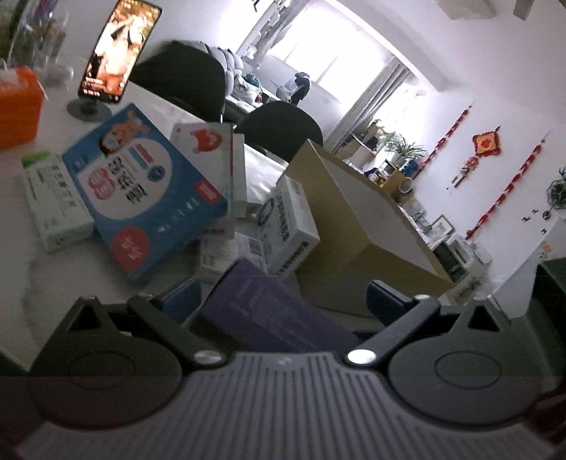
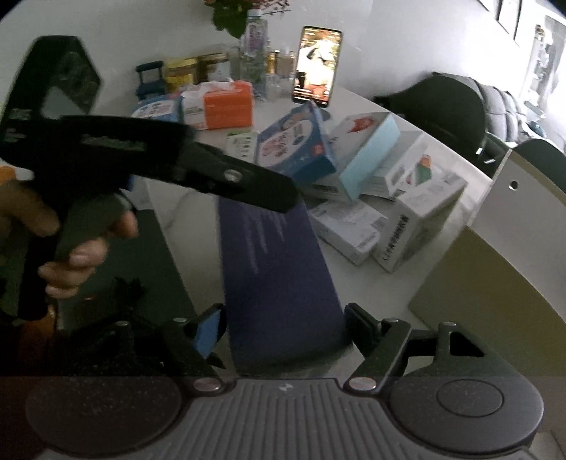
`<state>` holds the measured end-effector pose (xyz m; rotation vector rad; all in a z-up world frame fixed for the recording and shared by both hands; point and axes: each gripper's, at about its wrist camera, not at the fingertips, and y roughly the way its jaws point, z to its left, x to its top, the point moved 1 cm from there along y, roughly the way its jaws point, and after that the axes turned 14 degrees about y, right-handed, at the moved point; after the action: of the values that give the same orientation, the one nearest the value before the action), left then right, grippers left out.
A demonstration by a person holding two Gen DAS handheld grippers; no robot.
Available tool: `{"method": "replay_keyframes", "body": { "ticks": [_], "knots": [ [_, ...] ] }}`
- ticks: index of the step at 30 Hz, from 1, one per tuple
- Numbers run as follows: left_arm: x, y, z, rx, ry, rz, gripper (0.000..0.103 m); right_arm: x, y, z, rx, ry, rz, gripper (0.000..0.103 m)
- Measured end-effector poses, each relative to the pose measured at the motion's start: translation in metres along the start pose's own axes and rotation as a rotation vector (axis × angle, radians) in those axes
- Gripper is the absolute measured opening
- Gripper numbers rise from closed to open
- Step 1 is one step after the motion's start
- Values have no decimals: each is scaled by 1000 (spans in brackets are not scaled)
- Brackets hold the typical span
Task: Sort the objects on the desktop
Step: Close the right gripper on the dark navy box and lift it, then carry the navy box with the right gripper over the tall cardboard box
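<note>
Beyond the desk I see a phone (image 2: 316,65) upright on a round stand, screen lit. Behind it stand a water bottle (image 2: 254,46), several jars (image 2: 180,72) and a plant (image 2: 235,14). Two dark chairs (image 1: 283,127) sit at the table's far edge. A bright window (image 1: 339,67) faces me; red hangings (image 1: 486,143) decorate the white wall.

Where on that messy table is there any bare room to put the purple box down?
Bare white marble tabletop shows left of the long purple box, towards the orange tissue box. It is crowded to the right: stacked white cartons and the blue cartoon box.
</note>
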<state>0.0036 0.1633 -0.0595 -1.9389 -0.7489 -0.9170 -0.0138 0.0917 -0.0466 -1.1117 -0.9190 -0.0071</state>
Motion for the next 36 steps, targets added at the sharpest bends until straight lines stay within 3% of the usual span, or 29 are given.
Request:
{"method": "replay_keyframes", "body": {
  "ticks": [9,18,22,30,36],
  "knots": [
    [5,-6,0,25,-8,-15,102,19,9,13,-17,-88,7,76],
    [10,-24,17,175,-59,-31,103,26,37,26,-48,-192,102,75],
    [10,-26,24,202,-75,-21,103,29,47,28,-66,-205,153,75],
    [14,-24,22,330,-6,6,103,32,58,25,-50,-193,219,74],
    [13,-26,27,347,-21,11,103,32,57,21,-34,-170,217,70]
  ]
}}
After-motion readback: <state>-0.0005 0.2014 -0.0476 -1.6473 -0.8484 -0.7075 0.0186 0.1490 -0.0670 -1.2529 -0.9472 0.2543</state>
